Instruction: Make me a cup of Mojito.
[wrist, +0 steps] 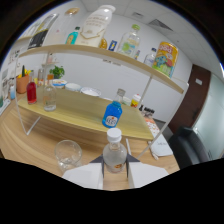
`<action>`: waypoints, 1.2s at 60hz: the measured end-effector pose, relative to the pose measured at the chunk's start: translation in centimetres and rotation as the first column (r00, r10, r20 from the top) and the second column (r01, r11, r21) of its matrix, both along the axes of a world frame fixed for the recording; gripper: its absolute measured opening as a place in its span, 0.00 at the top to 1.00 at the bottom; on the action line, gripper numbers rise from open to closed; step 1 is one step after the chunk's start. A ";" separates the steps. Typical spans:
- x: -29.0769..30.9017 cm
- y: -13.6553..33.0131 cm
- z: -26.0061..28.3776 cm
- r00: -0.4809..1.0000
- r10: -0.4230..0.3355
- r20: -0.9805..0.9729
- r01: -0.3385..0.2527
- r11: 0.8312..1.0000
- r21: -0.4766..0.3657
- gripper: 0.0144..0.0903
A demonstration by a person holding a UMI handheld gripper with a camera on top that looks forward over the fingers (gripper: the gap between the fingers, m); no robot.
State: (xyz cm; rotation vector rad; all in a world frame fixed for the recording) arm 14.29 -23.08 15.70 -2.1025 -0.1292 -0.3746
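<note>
Wood counter [45, 140]: clear white-capped bottle [114, 152] btwn hand-held gripper [115, 171] fingers.

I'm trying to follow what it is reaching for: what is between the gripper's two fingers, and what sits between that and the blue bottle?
In the gripper view, a clear white-capped bottle stands between the fingers of the gripper. From it to the blue bottle shows only bare wooden shelf.

Blue bottle [112, 114], red bottle [31, 92], white-capped clear bottle [115, 152] (pale wooden shelves [80, 107]).
</note>
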 end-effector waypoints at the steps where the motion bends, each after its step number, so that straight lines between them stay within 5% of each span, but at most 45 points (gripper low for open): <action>1: 0.1 0.1 0.1 0.999 0.012 0.043 -0.012 1.000 -0.001 0.76; 12: 0.8 1.1 1.7 0.845 0.165 0.508 -0.147 0.986 -0.077 0.76; 23: 0.2 3.1 4.0 0.437 0.296 0.849 -0.256 0.946 -0.198 0.75; 46: -1.4 4.9 4.3 -0.182 0.423 0.888 -0.231 0.859 -0.456 0.76; 53: -1.7 5.0 3.7 -0.212 0.439 0.873 -0.232 0.845 -0.481 0.76; 64: -1.9 4.7 4.3 -0.121 0.435 0.892 -0.270 0.850 -0.452 0.76; 72: -1.4 4.0 5.2 0.191 0.407 0.893 -0.330 0.884 -0.332 0.75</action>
